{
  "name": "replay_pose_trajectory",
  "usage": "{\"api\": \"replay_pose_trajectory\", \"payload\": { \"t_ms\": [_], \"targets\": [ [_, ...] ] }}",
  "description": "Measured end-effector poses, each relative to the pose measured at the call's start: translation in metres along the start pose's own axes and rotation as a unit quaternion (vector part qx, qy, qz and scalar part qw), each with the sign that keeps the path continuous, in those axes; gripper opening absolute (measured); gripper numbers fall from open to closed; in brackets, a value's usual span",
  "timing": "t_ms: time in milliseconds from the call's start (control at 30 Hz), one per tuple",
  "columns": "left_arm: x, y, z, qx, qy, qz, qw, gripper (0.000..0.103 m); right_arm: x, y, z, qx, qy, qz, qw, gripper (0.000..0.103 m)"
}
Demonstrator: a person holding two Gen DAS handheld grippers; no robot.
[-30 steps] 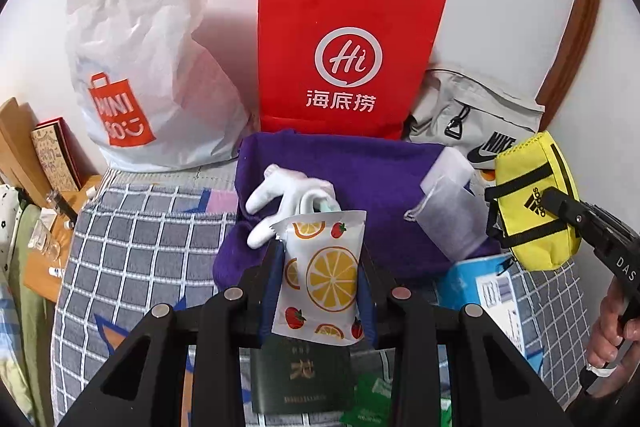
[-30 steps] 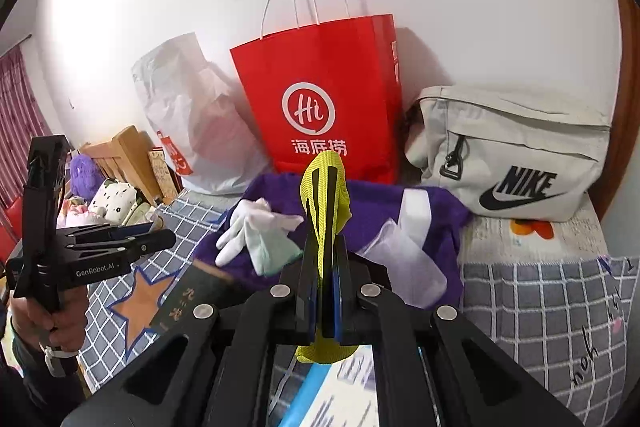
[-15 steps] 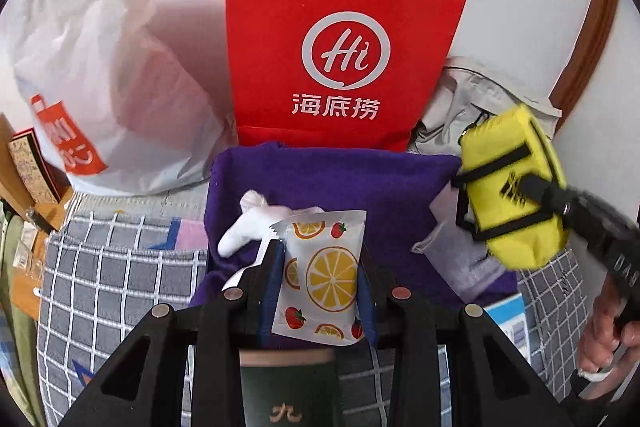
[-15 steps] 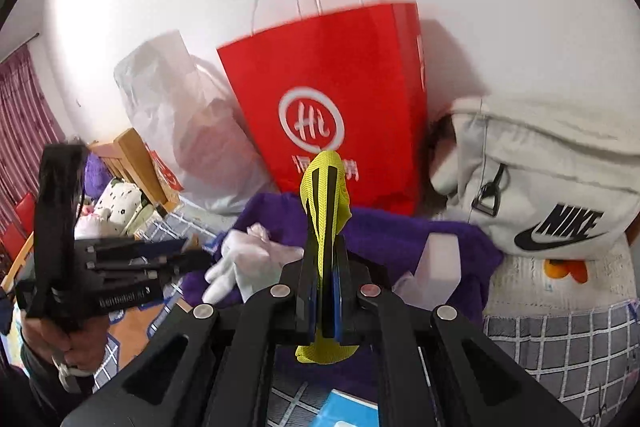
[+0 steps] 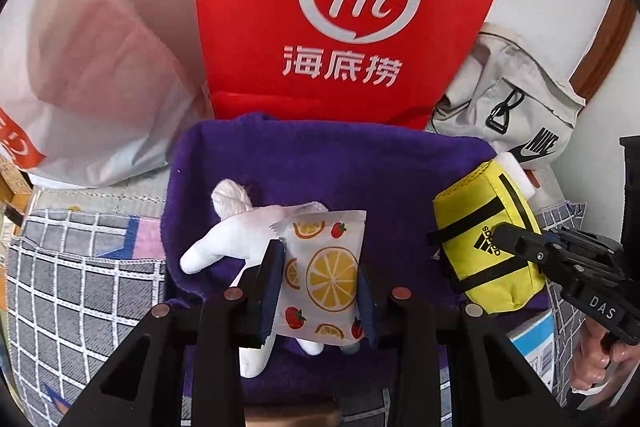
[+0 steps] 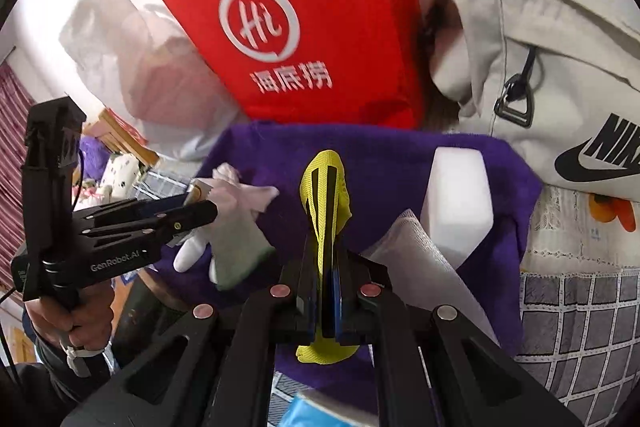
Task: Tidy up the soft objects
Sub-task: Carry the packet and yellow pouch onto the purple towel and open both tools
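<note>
Both grippers loaded: left gripper (image 5: 320, 279) clamped on fruit-print pouch (image 5: 325, 269), over white glove (image 5: 236, 231) mid purple towel (image 5: 320, 167); right gripper (image 6: 325, 279) clamped on yellow bag (image 5: 486, 239), over the towel's right edge.

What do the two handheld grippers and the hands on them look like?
Both grippers are black angular frames with round silver bolt heads. The left gripper reads "GenRobot.AI" in white; the right gripper reads "DAS". Blue pads line the fingers. Bare hands grip both.
</note>
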State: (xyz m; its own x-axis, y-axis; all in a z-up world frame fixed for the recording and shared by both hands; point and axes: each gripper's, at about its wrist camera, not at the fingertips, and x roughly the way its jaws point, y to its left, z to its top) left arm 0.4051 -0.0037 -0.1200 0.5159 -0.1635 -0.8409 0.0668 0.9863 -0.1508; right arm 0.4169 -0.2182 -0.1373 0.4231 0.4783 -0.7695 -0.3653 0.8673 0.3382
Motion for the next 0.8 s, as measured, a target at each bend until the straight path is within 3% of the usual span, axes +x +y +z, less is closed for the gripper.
{"api": "replay_pose_trajectory", "payload": {
  "t_ms": [167, 633, 700, 800],
  "targets": [
    [0.016, 0.003, -0.001, 0.000, 0.022, 0.006, 0.9998, 0.033, 0.008, -0.005, 0.002, -0.002, 0.017, -0.005, 1.000, 0.007],
    [0.026, 0.004, 0.001, 0.004, 0.036, 0.008, 0.9993, 0.036, 0.011, -0.010, 0.000, -0.015, 0.026, -0.054, 0.998, 0.016],
    [0.027, 0.004, 0.001, 0.003, 0.039, 0.006, 0.9992, 0.040, 0.009, -0.008, 0.000, -0.020, 0.027, -0.057, 0.998, 0.019],
    [0.029, 0.007, 0.002, -0.001, 0.044, 0.001, 0.9990, 0.046, 0.004, -0.005, 0.001, -0.028, 0.019, -0.061, 0.998, 0.039]
  ]
}}
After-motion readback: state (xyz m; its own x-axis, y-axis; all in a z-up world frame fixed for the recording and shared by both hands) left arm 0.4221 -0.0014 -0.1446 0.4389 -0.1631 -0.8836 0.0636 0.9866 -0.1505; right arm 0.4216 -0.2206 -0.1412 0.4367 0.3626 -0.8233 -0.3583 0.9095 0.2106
